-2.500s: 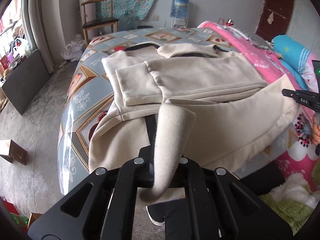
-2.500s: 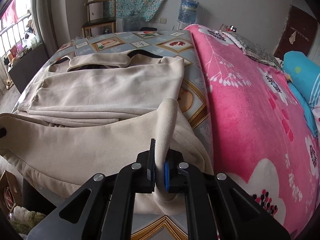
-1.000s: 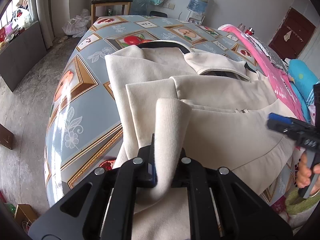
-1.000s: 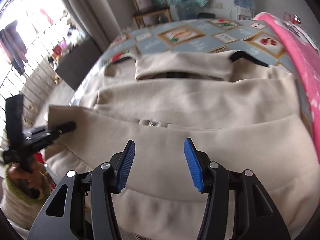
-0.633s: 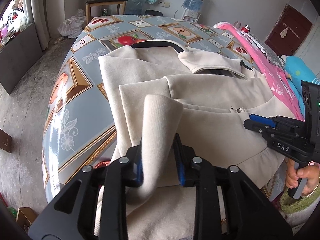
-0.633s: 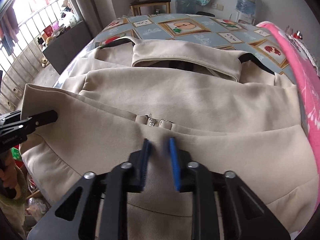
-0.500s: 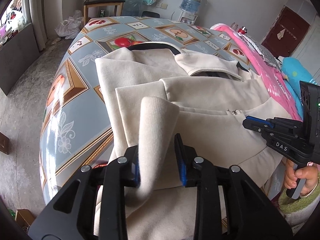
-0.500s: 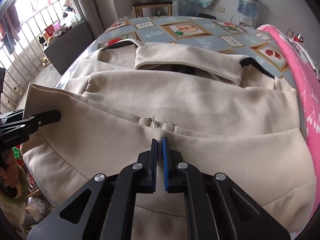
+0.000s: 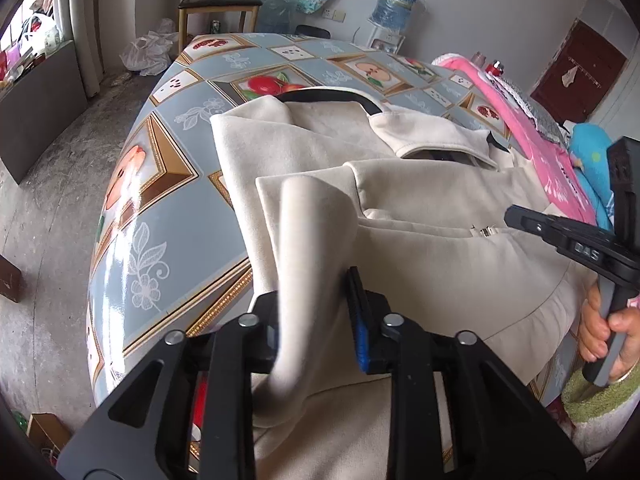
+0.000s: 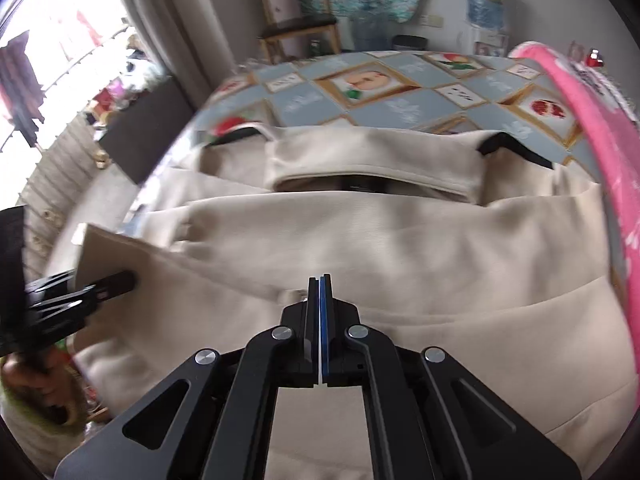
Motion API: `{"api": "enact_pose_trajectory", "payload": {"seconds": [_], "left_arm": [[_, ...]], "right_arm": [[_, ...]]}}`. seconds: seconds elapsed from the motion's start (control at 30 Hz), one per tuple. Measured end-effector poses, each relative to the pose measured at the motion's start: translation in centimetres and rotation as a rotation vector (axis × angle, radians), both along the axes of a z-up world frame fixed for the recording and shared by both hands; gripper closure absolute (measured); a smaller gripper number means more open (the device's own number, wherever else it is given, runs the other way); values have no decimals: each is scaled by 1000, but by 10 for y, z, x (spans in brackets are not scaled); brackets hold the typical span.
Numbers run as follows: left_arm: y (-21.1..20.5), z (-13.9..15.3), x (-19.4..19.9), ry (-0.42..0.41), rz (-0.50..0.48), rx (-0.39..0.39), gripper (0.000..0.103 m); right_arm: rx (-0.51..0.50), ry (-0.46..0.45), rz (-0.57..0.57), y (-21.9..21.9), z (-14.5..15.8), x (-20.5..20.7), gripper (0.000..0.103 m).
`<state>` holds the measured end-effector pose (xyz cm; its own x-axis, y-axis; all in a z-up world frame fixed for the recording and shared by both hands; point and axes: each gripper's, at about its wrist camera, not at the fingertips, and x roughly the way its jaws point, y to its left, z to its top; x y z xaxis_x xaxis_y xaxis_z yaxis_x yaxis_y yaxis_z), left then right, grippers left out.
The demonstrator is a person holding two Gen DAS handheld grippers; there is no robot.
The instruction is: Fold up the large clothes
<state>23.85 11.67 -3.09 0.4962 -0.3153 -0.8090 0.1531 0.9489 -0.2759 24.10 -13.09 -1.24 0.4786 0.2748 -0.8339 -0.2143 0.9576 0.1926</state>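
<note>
A beige coat (image 9: 420, 248) lies spread on the table, its lower part folded up over the body, collar (image 10: 372, 160) at the far side. My left gripper (image 9: 314, 312) is at the coat's left edge with a raised fold of the cloth (image 9: 308, 240) loose between its pads; its jaws stand apart and are closing. My right gripper (image 10: 319, 280) is shut with nothing in it, just above the middle of the folded part near the zip pull (image 9: 486, 232). From the left wrist view the right gripper (image 9: 514, 214) shows held by a hand.
The table wears a grey-blue oilcloth with fruit pictures (image 9: 160, 184). A pink blanket (image 10: 600, 132) runs along the coat's right side. Beyond the table stand a wooden chair (image 9: 218, 4) and a water bottle (image 9: 394, 0); bare concrete floor (image 9: 48, 216) lies left.
The coat's lower part was carried up over its body. The right gripper let go and shut empty above it. The left jaws widened around the fold they had pinched.
</note>
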Motion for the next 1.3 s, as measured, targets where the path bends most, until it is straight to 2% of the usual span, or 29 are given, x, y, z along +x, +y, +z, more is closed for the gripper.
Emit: {"api": "enact_pose_trajectory", "payload": {"seconds": [0.03,0.1,0.13,0.17,0.33,0.4,0.47,0.53,0.63,0.8,0.87,0.97,1.03,1.13,1.2,1.23,1.27,1.3], "left_arm": [[0,0,1,0,-1,-7,88],[-1,-1,3,-1,4,-7,91],[-2,-1,4,-2,6,-4,92],[-2,-1,5,-2,9,-2,92],[5,-1,9,19,41,-51,92],[7,-1,9,24,44,-67,91],[5,1,8,16,32,-55,89],[3,3,6,13,12,-45,86],[2,6,3,14,-2,-29,83],[6,17,-1,-11,-4,-43,83],[5,15,1,-10,-1,-19,82],[5,6,7,25,18,4,82],[6,2,8,29,29,7,83],[4,1,6,22,29,31,88],[2,1,5,21,28,52,89],[1,1,5,21,29,59,89],[0,1,5,23,31,63,89],[0,2,5,25,32,66,89]], "right_arm": [[13,2,45,9,2,-4,100],[22,3,93,23,3,-8,75],[24,9,115,32,1,-8,55],[13,10,134,41,-2,-7,52],[-149,37,199,73,-27,0,53],[-187,6,202,77,-29,-4,63],[-181,15,208,76,-27,-6,88],[-188,17,206,75,-26,-7,96],[-174,6,190,73,-23,-7,98],[-163,-90,150,71,9,-3,99],[-174,-79,143,72,3,6,99],[-211,-19,146,77,-26,17,99],[-207,-28,138,76,-28,16,99],[-105,-27,110,60,-13,11,99],[-80,-62,86,42,7,-1,94],[-86,-88,70,32,16,-9,89],[-87,-102,58,22,23,-15,78],[-95,-115,34,7,30,-24,74]]}}
